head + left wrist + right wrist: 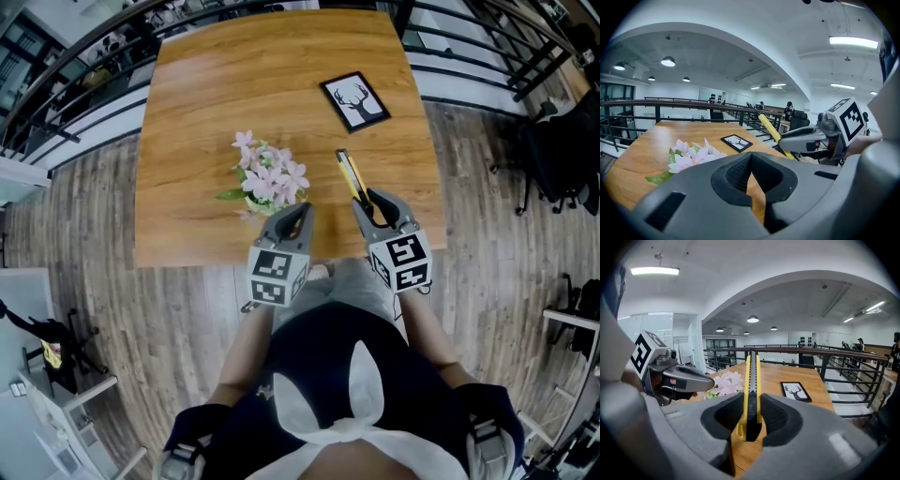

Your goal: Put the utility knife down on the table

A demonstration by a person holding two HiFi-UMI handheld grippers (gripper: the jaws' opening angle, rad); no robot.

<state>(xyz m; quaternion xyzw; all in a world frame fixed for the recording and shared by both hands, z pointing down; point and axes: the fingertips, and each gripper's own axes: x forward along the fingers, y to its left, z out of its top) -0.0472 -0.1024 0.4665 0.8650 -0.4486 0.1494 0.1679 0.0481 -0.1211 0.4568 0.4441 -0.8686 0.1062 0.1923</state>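
The right claw point(373, 204) is pinching the knife point(353, 178) by its rear end. In the right gripper view both pads press the yellow body, with the black slider strip facing up between them. From the claw point(751, 417) the knife point(752, 376) runs straight ahead toward 12 o'clock. In the head view it sticks out over the near part of the table point(206, 112), pointing to about 11 o'clock. The left gripper view shows the knife point(769, 129) slanting upward with its tip clear of the wood, so it is in the air and not lying down.

The left claw point(295, 214) hangs at 9 o'clock from the right one, just beside it, over the table's near edge. Its jaws are pressed together at the tips with nothing in them point(758, 186).

Pink flowers point(267, 178) sit at 9 o'clock from the knife, near it but apart. A framed deer picture point(355, 100) lies flat at 12 o'clock, farther up the table.
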